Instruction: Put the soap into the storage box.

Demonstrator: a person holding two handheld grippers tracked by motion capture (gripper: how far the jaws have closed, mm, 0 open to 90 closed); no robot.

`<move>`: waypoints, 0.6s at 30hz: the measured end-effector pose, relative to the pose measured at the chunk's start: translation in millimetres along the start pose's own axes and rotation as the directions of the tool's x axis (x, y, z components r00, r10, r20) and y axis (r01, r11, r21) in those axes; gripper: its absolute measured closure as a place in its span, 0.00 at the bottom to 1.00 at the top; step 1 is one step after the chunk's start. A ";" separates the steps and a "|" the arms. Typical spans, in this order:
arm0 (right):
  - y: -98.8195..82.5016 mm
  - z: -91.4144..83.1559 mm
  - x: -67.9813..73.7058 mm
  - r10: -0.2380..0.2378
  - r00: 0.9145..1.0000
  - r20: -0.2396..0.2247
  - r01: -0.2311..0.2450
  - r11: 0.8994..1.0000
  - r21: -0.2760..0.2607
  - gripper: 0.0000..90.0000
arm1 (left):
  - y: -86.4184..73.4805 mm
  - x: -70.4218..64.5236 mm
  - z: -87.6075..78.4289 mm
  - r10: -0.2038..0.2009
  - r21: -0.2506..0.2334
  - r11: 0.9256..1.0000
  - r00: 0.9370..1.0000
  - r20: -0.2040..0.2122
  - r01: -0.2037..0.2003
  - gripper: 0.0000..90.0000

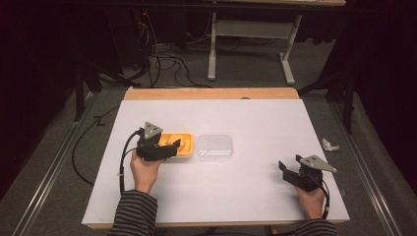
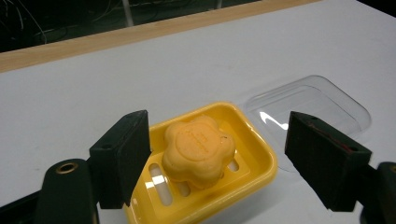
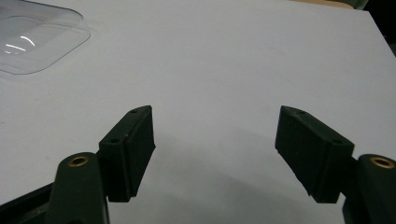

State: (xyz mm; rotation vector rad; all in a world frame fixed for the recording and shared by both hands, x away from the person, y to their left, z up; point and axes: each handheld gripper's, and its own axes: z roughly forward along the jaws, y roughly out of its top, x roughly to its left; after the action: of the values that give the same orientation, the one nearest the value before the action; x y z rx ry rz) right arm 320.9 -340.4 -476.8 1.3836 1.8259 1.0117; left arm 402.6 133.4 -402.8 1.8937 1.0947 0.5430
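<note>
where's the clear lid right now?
In the high view the clear lid lies flat on the white table, left of centre, just right of the yellow soap dish where the left gripper hovers.

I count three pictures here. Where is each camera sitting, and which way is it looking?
High view: above the person's side, looking forward and down at the white table; forearms and both tools show.
Left gripper view: rides the left tool, looking between its open jaws at an orange soap in a yellow dish.
Right gripper view: rides the right tool, facing bare table.
All three share the clear lid.
</note>
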 end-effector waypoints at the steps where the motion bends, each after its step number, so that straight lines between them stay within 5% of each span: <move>1: -0.1 0.0 0.0 -0.001 1.000 0.001 0.001 1.000 -0.002 0.32 | -1.1 -0.4 -1.4 -0.003 -0.005 1.000 1.000 0.001 0.003 0.25; 18: 0.0 0.1 0.1 -0.006 1.000 -0.001 0.006 1.000 -0.001 0.32 | -11.6 -4.0 -23.6 -0.026 -0.062 0.998 0.999 0.021 0.028 0.25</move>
State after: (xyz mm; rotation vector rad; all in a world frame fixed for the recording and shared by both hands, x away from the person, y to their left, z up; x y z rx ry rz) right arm 320.9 -340.2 -476.9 1.3769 1.8290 1.0102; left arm 378.2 143.7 -399.7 1.8241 1.0766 0.5354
